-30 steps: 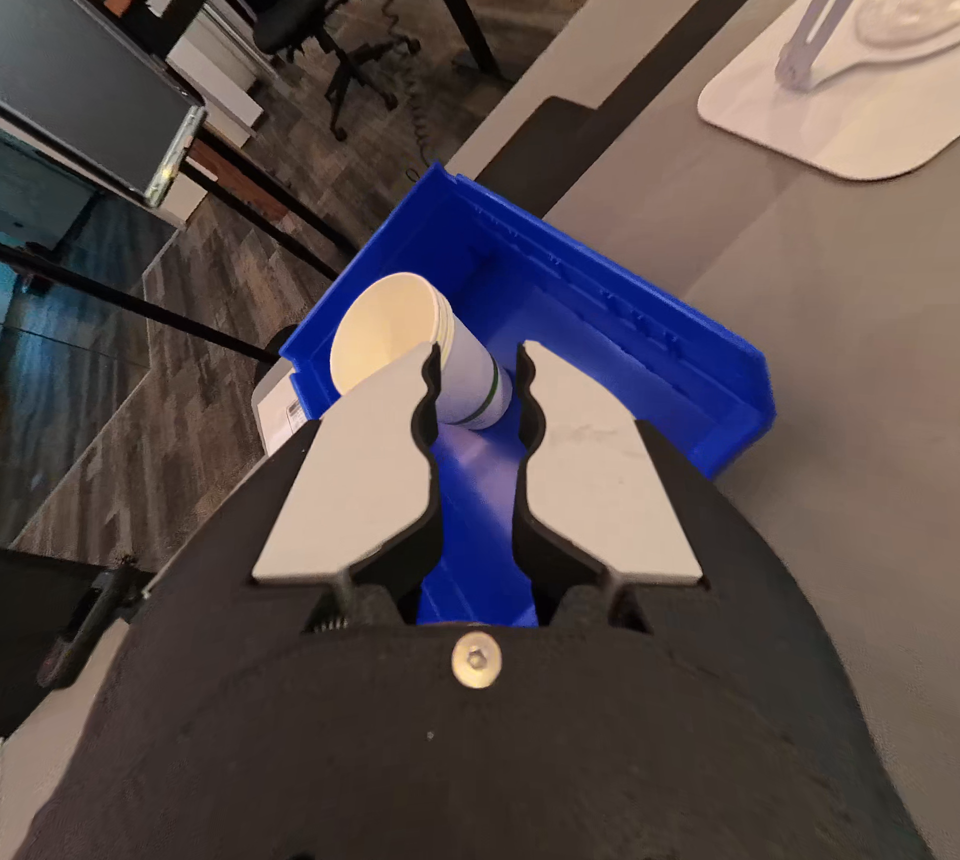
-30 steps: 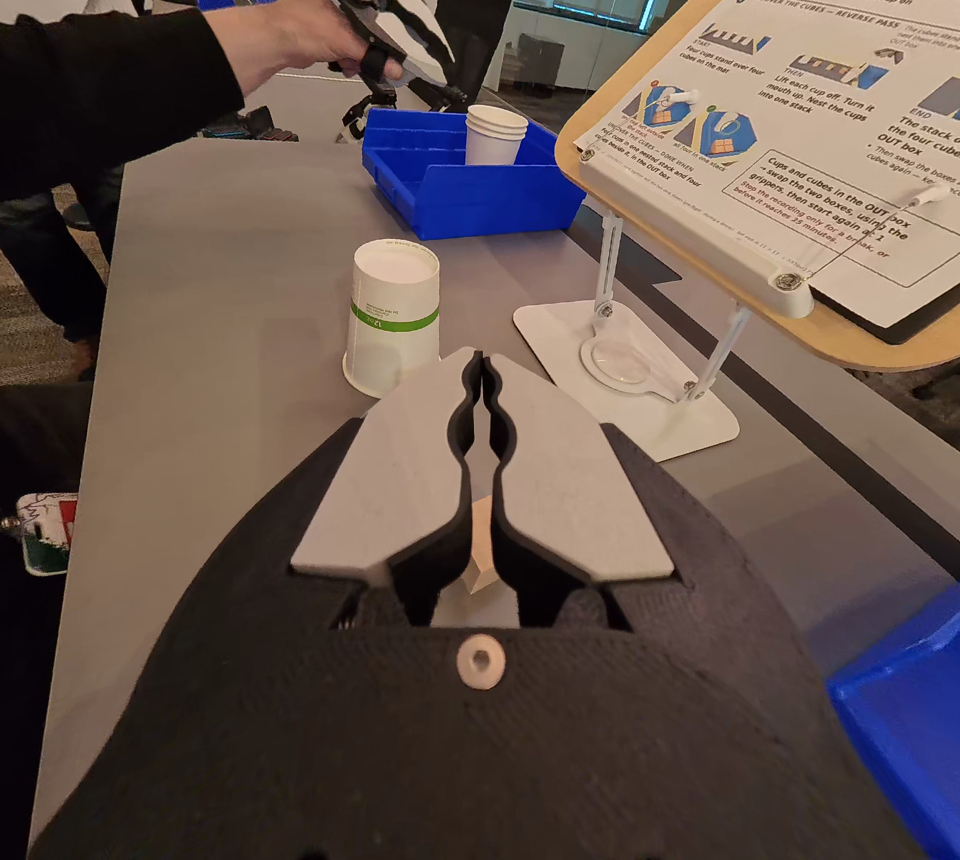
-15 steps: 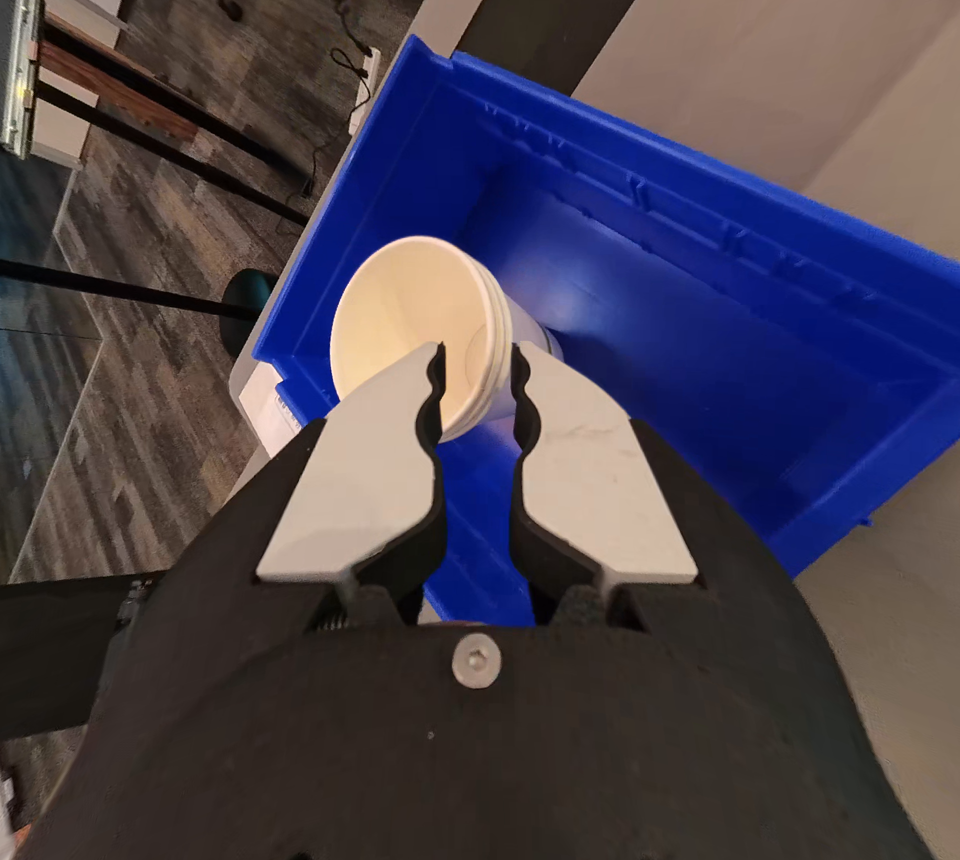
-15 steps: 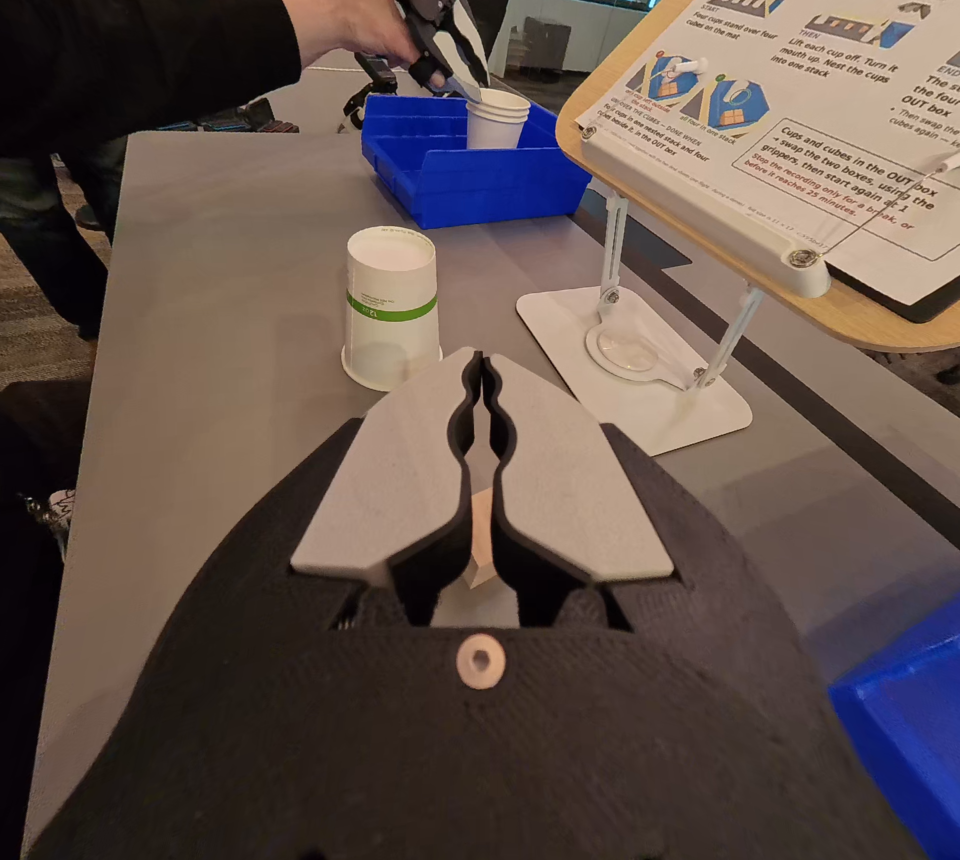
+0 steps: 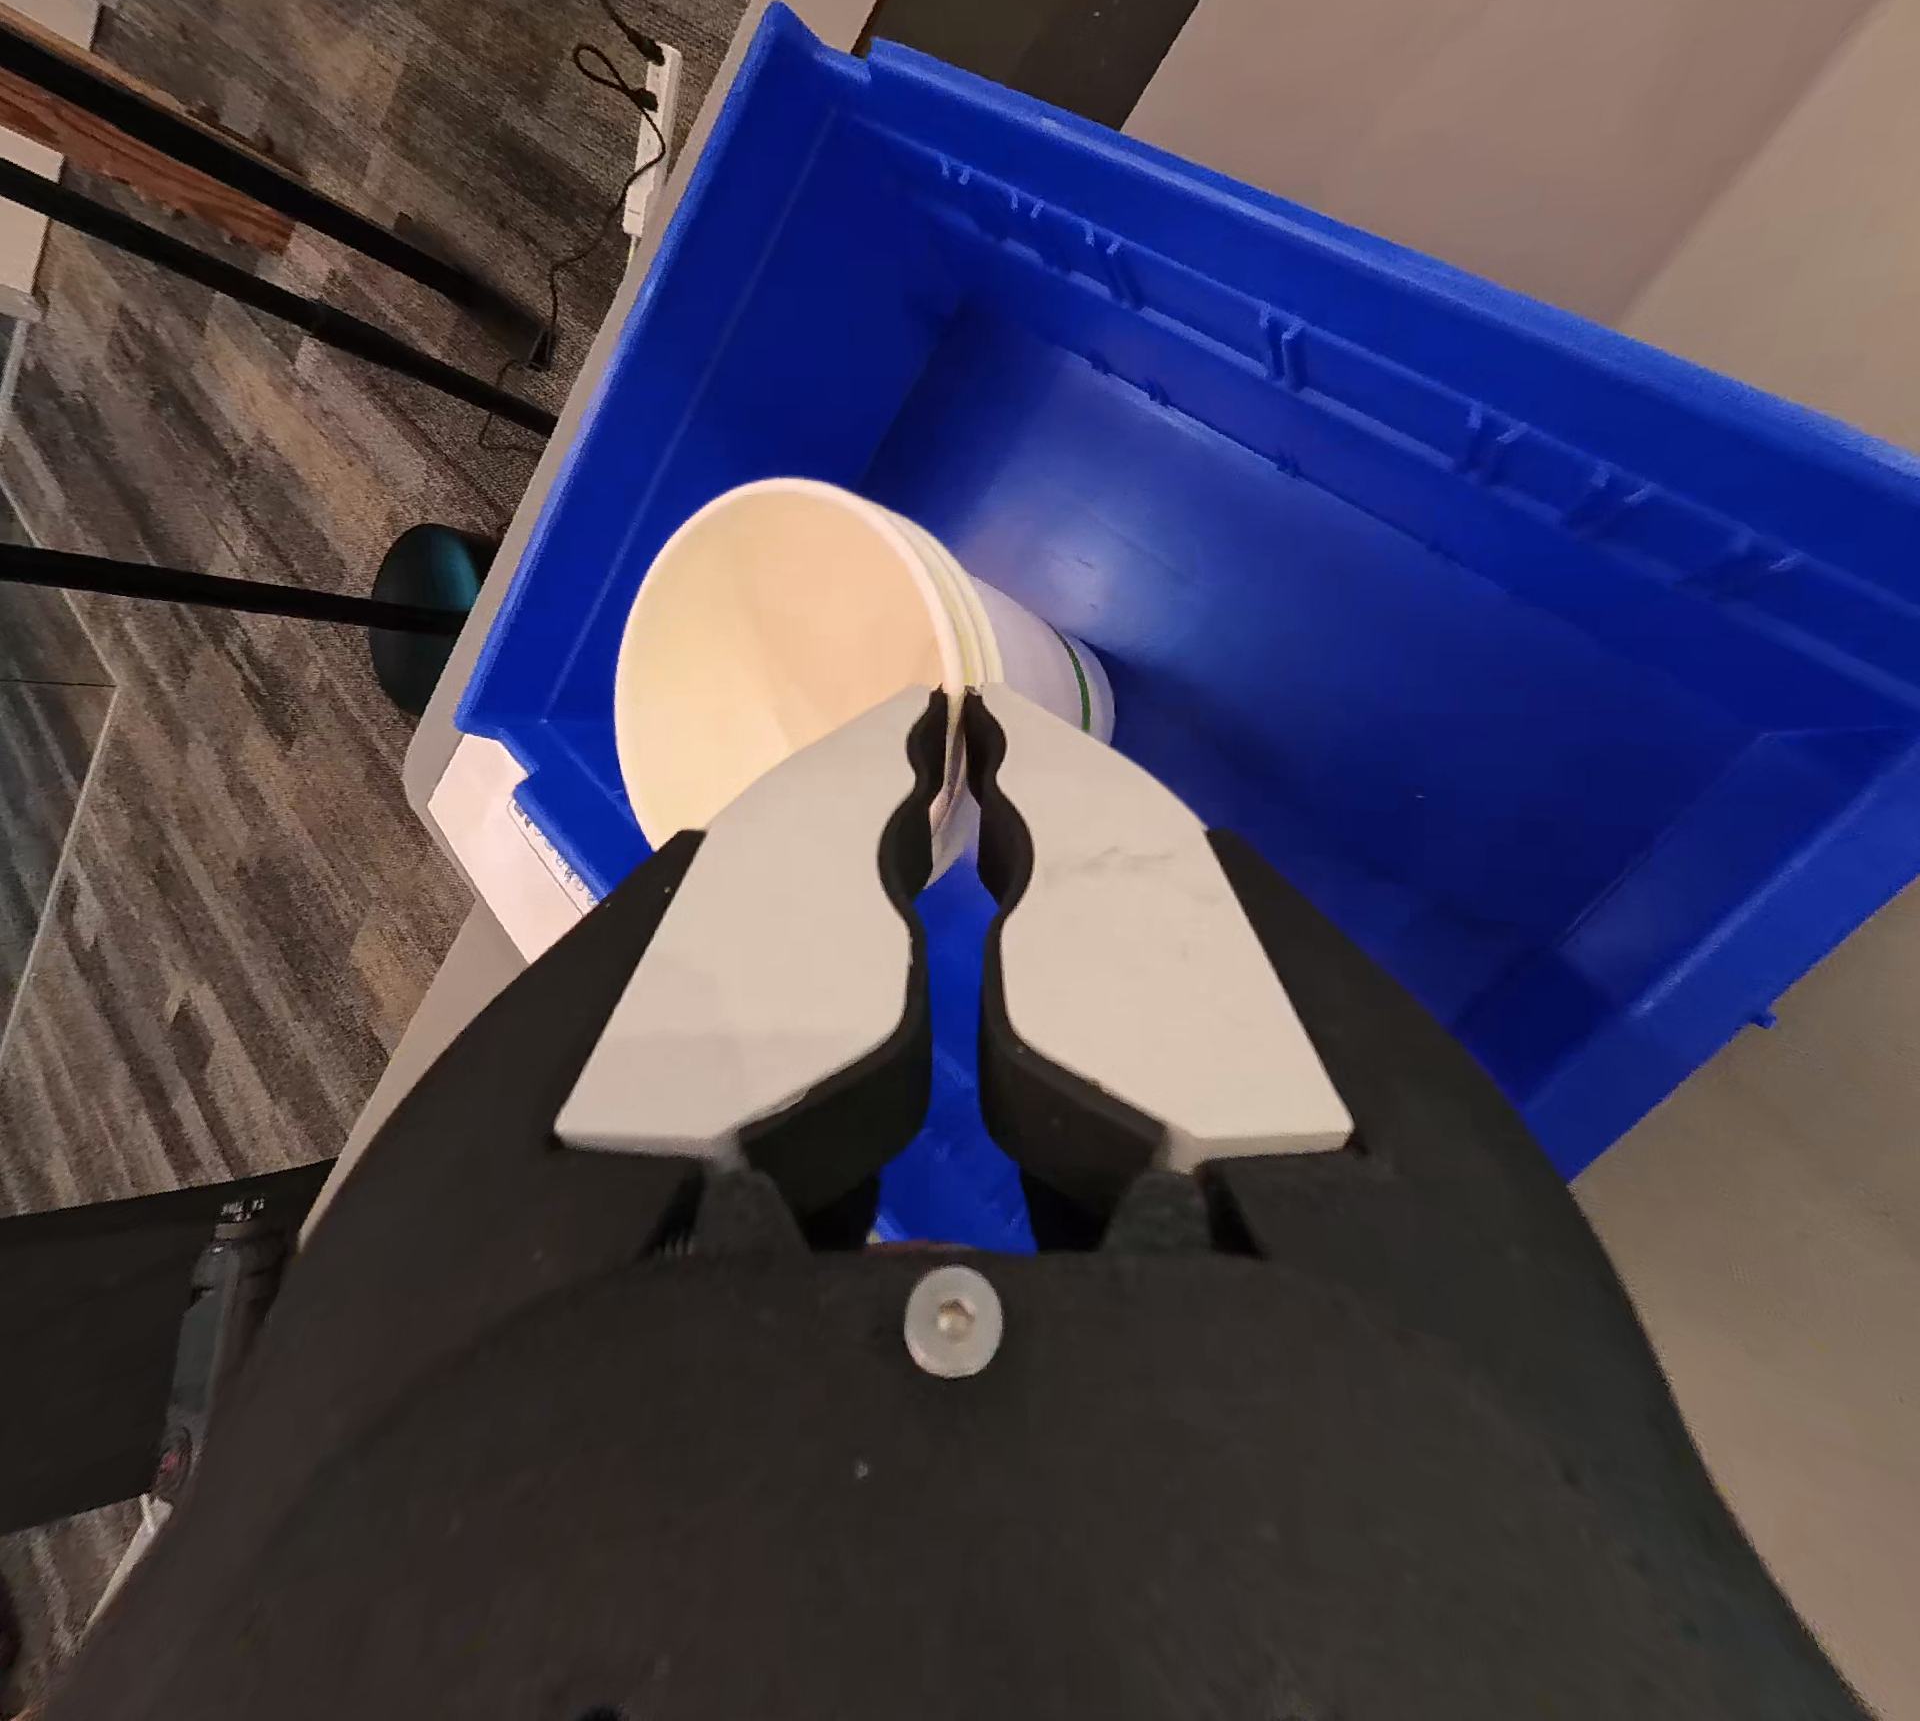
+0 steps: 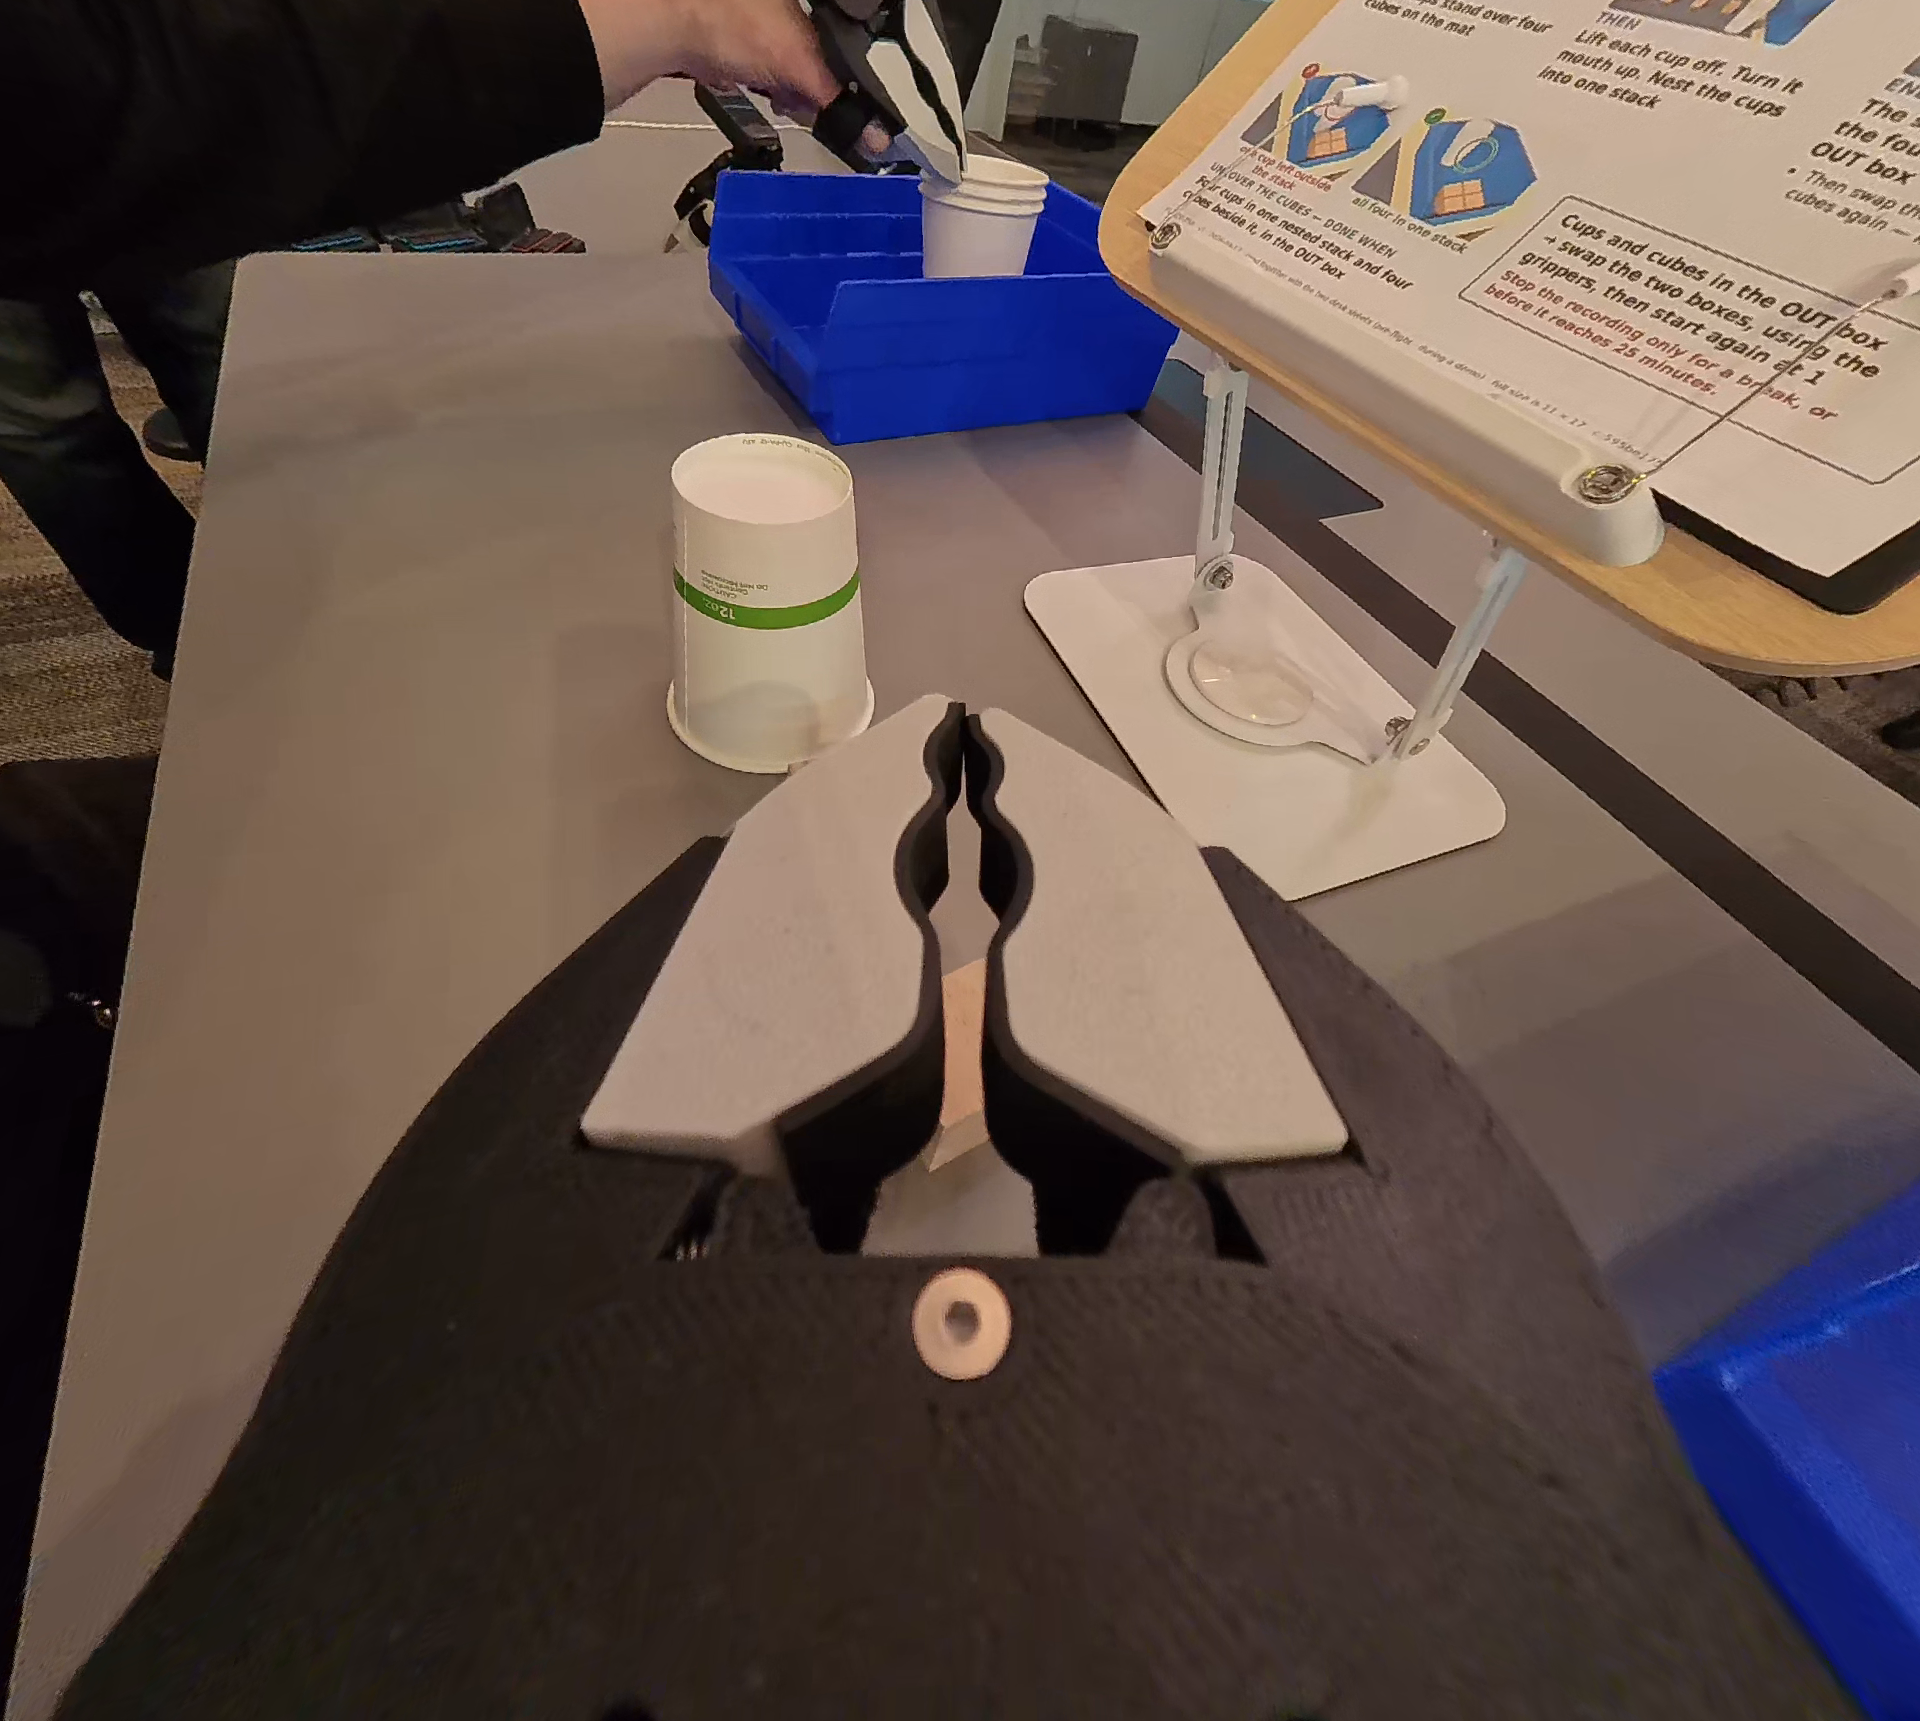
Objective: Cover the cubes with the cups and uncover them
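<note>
A nested stack of white paper cups [image 5: 790, 653] stands mouth up in a blue bin [image 5: 1351, 591]. My left gripper [image 5: 958, 703] is shut on the rim of the stack; it also shows far off in the right wrist view [image 6: 940, 144], at the cups [image 6: 982, 217] in the bin [image 6: 935, 321]. One white cup with a green band [image 6: 767, 601] stands upside down on the grey table [image 6: 416, 528]. My right gripper [image 6: 964, 721] is shut, with a pale wooden cube [image 6: 961, 1079] seen on the table in the gap behind its tips.
A tilted instruction board on a white stand [image 6: 1262, 715] takes up the table's right side. A second blue bin's corner [image 6: 1818, 1463] shows at the lower right. A person's sleeved arm [image 6: 312, 102] reaches across the back left. Floor and cables [image 5: 312, 217] lie beyond the table edge.
My left gripper came down onto the cup stack and closed on its rim. The right gripper stayed shut and almost still.
</note>
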`<state>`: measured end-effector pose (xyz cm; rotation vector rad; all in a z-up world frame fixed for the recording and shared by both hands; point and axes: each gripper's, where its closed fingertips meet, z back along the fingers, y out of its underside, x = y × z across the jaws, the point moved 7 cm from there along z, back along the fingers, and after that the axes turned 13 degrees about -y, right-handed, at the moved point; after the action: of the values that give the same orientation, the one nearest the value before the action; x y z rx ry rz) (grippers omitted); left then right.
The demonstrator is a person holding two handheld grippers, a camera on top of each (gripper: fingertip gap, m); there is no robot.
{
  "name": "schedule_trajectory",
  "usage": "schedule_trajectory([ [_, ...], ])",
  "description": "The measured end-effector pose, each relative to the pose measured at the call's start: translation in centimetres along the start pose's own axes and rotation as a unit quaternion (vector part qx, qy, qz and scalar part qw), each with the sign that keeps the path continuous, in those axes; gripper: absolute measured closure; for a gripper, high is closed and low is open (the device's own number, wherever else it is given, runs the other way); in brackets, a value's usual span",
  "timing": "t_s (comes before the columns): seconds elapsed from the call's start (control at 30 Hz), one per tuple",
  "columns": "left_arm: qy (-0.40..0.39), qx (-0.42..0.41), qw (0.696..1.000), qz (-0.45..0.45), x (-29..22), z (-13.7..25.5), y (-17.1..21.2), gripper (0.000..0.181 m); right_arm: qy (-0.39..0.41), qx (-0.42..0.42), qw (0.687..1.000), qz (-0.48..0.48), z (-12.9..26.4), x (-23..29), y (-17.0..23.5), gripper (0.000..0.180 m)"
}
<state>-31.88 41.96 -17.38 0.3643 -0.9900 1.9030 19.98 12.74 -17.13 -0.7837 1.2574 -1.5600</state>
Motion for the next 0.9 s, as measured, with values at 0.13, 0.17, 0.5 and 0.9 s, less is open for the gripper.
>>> schedule_trajectory([
  [0.13, -0.008, -0.01, 1.0, 0.007, 0.5, 0.7, -0.4, 0.177, 0.0, 0.0, 1.0, -0.002, 0.0, -0.1, 0.2, 0.18],
  [0.17, -0.013, -0.017, 1.0, 0.009, 0.6, 1.0, -0.6, 0.177, -0.001, 0.0, 1.0, -0.004, 0.0, -0.1, 0.3, 0.18],
  [0.5, -0.064, -0.049, 0.997, -0.013, 1.3, 3.2, -2.6, 0.178, -0.003, -0.003, 1.0, -0.004, 0.0, -0.2, 0.4, 0.18],
  [0.9, -0.135, -0.115, 0.984, -0.017, 2.4, 8.8, -6.1, 0.178, 0.007, -0.032, 0.999, 0.008, 0.3, 0.0, -0.8, 0.179],
])
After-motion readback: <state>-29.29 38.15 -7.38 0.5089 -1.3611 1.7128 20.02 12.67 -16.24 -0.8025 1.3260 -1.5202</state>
